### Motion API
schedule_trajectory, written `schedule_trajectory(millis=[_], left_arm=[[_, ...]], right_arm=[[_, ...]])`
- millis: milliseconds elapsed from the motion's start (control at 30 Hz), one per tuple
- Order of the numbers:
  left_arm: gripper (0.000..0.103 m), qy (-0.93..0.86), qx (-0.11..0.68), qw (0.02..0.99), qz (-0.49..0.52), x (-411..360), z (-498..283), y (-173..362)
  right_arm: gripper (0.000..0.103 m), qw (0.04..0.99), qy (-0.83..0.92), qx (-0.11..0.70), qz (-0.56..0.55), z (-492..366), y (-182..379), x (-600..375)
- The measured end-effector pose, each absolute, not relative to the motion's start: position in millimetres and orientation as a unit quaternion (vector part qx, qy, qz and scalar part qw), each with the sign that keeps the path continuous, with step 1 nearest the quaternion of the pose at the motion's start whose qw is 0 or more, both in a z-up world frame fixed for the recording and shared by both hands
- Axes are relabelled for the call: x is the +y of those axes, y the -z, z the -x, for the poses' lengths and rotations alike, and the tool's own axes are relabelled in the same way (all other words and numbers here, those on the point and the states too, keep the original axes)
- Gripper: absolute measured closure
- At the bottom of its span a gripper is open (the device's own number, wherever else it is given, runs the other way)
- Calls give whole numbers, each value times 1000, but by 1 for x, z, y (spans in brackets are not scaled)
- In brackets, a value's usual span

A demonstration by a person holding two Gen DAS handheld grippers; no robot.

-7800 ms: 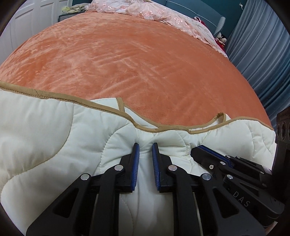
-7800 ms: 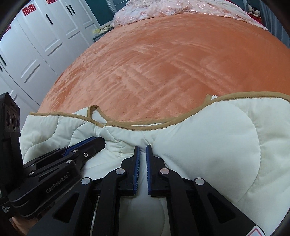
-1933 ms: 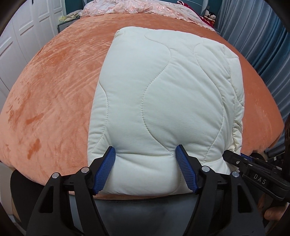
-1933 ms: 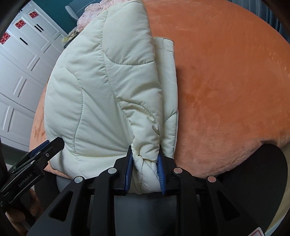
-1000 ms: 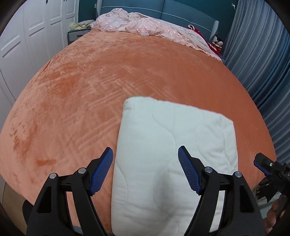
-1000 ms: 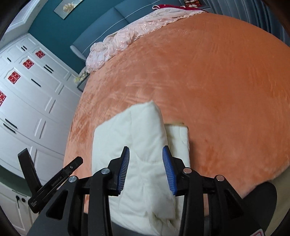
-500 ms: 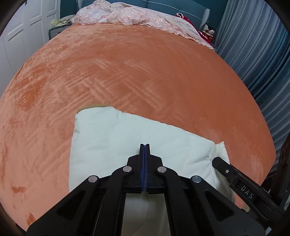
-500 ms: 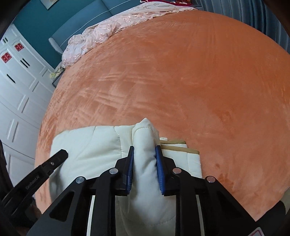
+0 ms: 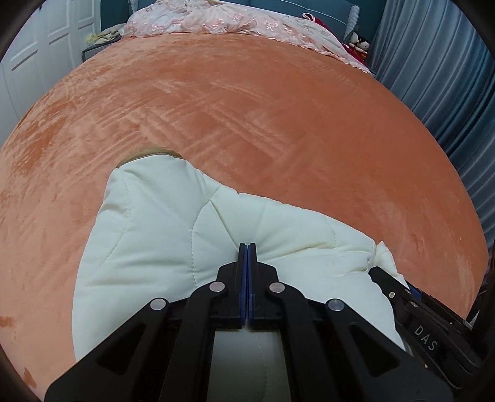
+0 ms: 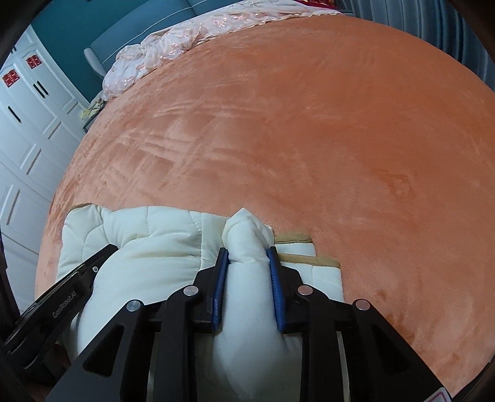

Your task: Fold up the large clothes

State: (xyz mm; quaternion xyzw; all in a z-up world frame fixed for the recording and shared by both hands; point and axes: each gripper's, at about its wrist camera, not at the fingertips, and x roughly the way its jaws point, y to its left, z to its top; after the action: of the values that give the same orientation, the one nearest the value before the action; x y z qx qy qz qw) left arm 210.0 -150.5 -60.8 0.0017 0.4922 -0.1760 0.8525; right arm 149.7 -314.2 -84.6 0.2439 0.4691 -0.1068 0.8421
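Note:
A cream quilted garment with tan trim lies folded into a thick bundle at the near edge of the orange bed. My left gripper is shut, its pads pressed together over the bundle's top; whether cloth is pinched between them does not show. My right gripper is shut on a bunched fold of the garment at the bundle's right side, next to a tan-trimmed layer. Each gripper shows at the edge of the other's view.
A pink floral quilt is heaped at the far end of the bed against a teal headboard. White wardrobe doors stand to the left, grey-blue curtains to the right. A nightstand sits at the far left.
Both grippers let go of the folded bundle, drew back, then came down again. The left one closed over the top and the right one closed on a fold at the right side.

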Motion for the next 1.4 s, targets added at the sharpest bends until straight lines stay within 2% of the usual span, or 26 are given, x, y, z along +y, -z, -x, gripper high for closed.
schedule_trajectory(millis=[967,1167,1200,1233,1267,1300,1333,1400], left_arm=[[103,138,457,877,-44,-168,-214,84],[103,150,471,869,-28,-161,-216,75],[103,154,477,865,-18,-155,-215,68],[101,155,481,863,-7,-148,-212,60],[96,156,480,863,9,-136,-206,50],[80,153,478,865,25,-122,-197,41],[59,154,474,866,42,-109,-189,32],[37,163,463,868,77,-81,-167,17]], right_arm=[[78,866,102,429,-236,-159,103,-313],[78,860,85,421,-277,-154,95,-326],[72,855,84,420,-292,-149,89,-330],[67,851,89,415,-309,-139,79,-336],[54,853,98,402,-319,-127,68,-341],[41,858,106,384,-323,-112,57,-345],[37,863,112,370,-324,-94,47,-348],[35,863,111,372,-322,-68,39,-353]])
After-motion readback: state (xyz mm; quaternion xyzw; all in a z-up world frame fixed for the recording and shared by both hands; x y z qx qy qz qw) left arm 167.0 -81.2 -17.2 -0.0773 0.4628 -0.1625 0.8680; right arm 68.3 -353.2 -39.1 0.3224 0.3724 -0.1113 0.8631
